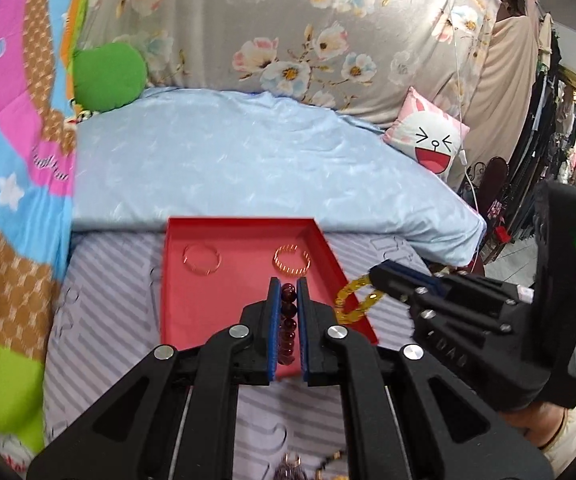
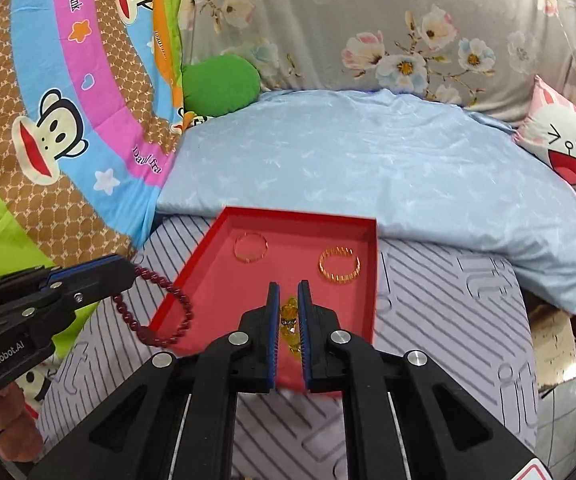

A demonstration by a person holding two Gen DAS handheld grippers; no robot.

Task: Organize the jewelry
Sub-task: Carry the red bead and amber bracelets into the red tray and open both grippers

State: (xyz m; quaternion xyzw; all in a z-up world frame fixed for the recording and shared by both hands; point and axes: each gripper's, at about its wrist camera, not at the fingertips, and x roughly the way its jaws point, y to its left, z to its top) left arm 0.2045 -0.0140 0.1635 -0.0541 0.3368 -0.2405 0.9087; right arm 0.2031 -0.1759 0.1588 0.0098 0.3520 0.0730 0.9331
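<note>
The left gripper [image 1: 288, 286] is clamping a dark red round-bead bracelet [image 1: 288, 322] between its jaws, and the right gripper [image 2: 288, 290] is clamping a yellow glassy bead bracelet [image 2: 290, 326], probably for placing into the red shallow cardboard tray [image 2: 339, 320] just beyond the jaws.

A striped lilac mat [image 2: 427, 320] carried a red tray [image 2: 371, 280], with a pale blue quilt [image 2: 367, 160] at twelve o'clock.
</note>
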